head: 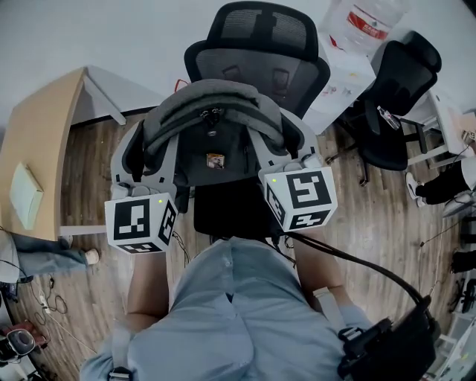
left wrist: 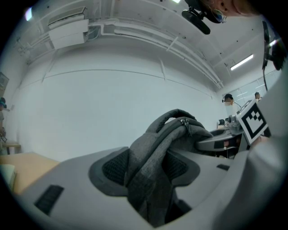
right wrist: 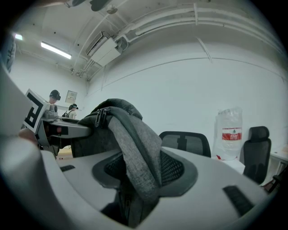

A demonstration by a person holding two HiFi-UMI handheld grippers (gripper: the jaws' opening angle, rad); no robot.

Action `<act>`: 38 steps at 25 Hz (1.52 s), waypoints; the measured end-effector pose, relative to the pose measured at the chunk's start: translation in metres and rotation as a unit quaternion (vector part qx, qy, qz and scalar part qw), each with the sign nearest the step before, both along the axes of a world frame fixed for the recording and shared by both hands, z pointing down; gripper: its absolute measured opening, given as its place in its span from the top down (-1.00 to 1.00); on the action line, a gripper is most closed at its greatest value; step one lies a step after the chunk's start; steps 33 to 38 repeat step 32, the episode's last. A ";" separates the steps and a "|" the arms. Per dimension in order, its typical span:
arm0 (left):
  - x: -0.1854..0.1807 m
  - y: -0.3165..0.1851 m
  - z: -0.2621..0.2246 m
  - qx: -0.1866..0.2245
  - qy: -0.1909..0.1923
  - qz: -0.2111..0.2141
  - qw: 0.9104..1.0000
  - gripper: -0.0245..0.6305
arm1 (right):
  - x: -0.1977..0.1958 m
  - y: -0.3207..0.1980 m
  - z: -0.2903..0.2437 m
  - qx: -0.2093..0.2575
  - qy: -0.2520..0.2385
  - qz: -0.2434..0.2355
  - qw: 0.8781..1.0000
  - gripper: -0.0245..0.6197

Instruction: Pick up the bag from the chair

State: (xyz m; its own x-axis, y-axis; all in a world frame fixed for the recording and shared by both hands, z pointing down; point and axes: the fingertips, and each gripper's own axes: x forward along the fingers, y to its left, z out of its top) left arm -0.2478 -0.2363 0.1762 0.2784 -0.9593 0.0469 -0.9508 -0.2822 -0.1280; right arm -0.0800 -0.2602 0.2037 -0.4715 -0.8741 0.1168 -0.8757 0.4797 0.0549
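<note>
A grey backpack (head: 212,123) hangs in front of the black mesh office chair (head: 256,45), above its seat (head: 230,212). My left gripper (head: 140,165) is shut on the bag's left side. In the left gripper view a fold of the grey bag fabric (left wrist: 153,170) is clamped in the left gripper (left wrist: 150,195). My right gripper (head: 281,149) is shut on the bag's right side. The right gripper view shows a grey strap (right wrist: 135,152) pinched in the right gripper (right wrist: 135,191). The zip pulls (left wrist: 185,126) sit at the bag's top.
A wooden table (head: 37,141) with a pale notebook (head: 26,195) stands at the left. At the right are a white table (head: 342,78), a water bottle (head: 368,22) and a second black chair (head: 394,89). A cable (head: 357,260) trails from the right gripper.
</note>
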 end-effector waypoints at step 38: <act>0.006 -0.001 -0.003 0.000 -0.002 0.004 1.000 0.23 | 0.006 -0.001 -0.001 0.003 0.001 0.004 1.000 0.39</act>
